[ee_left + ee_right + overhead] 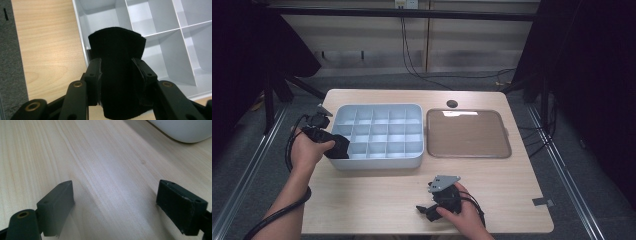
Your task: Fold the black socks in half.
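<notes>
A black piece of folded fabric (pixel 116 45) sits between the pads of my left gripper (pixel 116 67), which touch it on both sides. It hangs over the near left corner of a pale grey compartment tray (pixel 80 32). From above, my left gripper (pixel 336 144) and the fabric (pixel 343 150) are at the tray's (pixel 377 162) front left corner compartment. My right gripper (pixel 423 210) rests low on the table near the front edge. Its jaws (pixel 115 202) stand wide open with only bare wood between them.
A brown flat tray (pixel 468 134) lies to the right of the compartment tray. A round cable hole (pixel 452 103) is in the tabletop behind it. The grey tray's rounded corner (pixel 185 130) shows far ahead of my right gripper. Cables trail from both hands.
</notes>
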